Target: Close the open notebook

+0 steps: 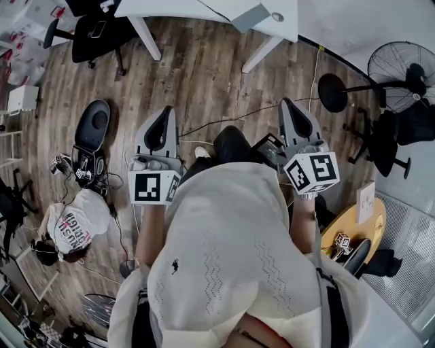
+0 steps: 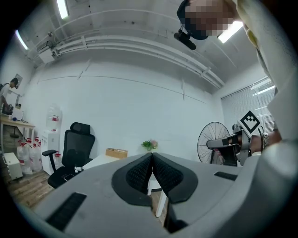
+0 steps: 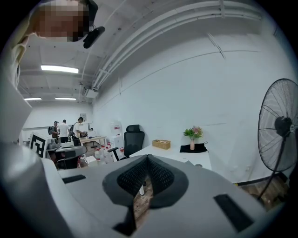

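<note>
No open notebook shows clearly in any view. A flat grey thing (image 1: pixel 248 15) lies on the white table (image 1: pixel 204 8) ahead; I cannot tell what it is. A dark mat (image 3: pixel 193 148) lies under a vase of flowers (image 3: pixel 193 135) on that table. My left gripper (image 1: pixel 165 110) is held out level over the wooden floor, jaws shut with nothing between them (image 2: pixel 152 155). My right gripper (image 1: pixel 289 102) is beside it, tilted slightly down, jaws also shut and empty (image 3: pixel 147 158). Both are well short of the table.
A black office chair (image 1: pixel 102 34) stands left of the table, and a pedestal fan (image 1: pixel 401 68) at the right. A wooden box (image 2: pixel 116 153) sits on the table. A person (image 1: pixel 71 228) is low on the floor at left among cables. A round yellow table (image 1: pixel 353 228) is at right.
</note>
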Demonstrator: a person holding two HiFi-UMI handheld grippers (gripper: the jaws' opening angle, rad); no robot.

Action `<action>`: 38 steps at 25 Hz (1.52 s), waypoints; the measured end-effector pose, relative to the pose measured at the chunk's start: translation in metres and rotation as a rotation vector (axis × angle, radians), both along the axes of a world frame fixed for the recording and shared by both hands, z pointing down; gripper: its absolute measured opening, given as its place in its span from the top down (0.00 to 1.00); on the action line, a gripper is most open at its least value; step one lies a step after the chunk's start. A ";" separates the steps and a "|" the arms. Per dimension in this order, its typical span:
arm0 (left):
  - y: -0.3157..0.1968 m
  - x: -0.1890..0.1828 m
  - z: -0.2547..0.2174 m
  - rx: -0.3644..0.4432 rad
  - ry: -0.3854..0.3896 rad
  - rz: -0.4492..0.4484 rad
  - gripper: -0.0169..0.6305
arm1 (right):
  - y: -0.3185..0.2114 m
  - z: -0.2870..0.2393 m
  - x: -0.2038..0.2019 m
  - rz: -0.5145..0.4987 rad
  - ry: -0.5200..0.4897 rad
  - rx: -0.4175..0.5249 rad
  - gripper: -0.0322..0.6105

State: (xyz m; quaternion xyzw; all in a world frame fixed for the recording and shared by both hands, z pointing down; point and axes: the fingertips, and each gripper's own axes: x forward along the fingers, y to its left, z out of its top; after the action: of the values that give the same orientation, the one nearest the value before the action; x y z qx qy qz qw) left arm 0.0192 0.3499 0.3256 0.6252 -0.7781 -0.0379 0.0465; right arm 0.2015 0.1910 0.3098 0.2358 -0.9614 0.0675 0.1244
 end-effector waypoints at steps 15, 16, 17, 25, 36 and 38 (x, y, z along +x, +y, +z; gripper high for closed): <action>-0.004 -0.038 0.000 -0.017 -0.072 -0.048 0.95 | -0.018 0.007 -0.048 -0.043 -0.017 -0.003 0.95; -0.006 -0.041 0.001 -0.022 -0.071 -0.053 0.95 | -0.019 0.008 -0.052 -0.050 -0.019 -0.004 0.95; -0.008 -0.044 0.002 -0.025 -0.066 -0.058 0.95 | -0.021 0.009 -0.056 -0.057 -0.019 -0.006 0.95; -0.049 -0.052 0.007 -0.040 -0.054 -0.038 0.95 | -0.055 0.019 -0.074 -0.072 0.008 -0.028 0.95; -0.146 -0.057 0.002 -0.043 -0.050 0.025 0.95 | -0.129 0.016 -0.100 -0.097 -0.005 -0.044 0.95; -0.163 -0.059 0.003 -0.049 -0.053 0.028 0.95 | -0.145 0.014 -0.105 -0.106 -0.017 -0.046 0.95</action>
State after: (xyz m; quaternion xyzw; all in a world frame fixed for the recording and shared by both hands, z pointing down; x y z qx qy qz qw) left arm -0.0398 0.1869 0.3283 0.6355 -0.7710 -0.0016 0.0415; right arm 0.0968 0.0459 0.3238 0.1812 -0.9717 0.0850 0.1253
